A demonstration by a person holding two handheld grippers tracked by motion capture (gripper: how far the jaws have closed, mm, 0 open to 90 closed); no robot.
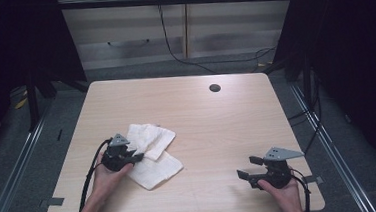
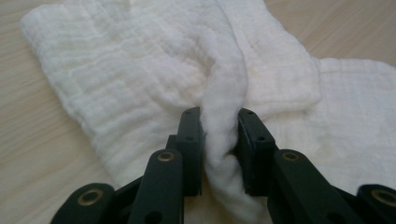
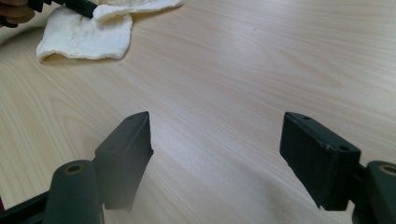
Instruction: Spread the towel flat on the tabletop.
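A crumpled white cloth (image 1: pixel 154 156) lies on the left half of the wooden table (image 1: pixel 227 128). My left gripper (image 1: pixel 137 157) comes at it from the left, low over the table. In the left gripper view the cloth (image 2: pixel 140 70) is bunched into a raised fold, and the left gripper (image 2: pixel 219 128) is shut on that fold, both pads pressing into it. My right gripper (image 1: pixel 246 166) stands open near the front right corner with nothing between its jaws. The right gripper view shows the open gripper (image 3: pixel 217 140) over bare wood, with the cloth (image 3: pixel 84 32) far off at the top left.
A round cable hole (image 1: pixel 215 88) sits near the table's far edge. Metal rails (image 1: pixel 15 168) run along the floor on both sides. Cables (image 1: pixel 182 51) trail over the floor behind the table. Dark frames stand to the left and right.
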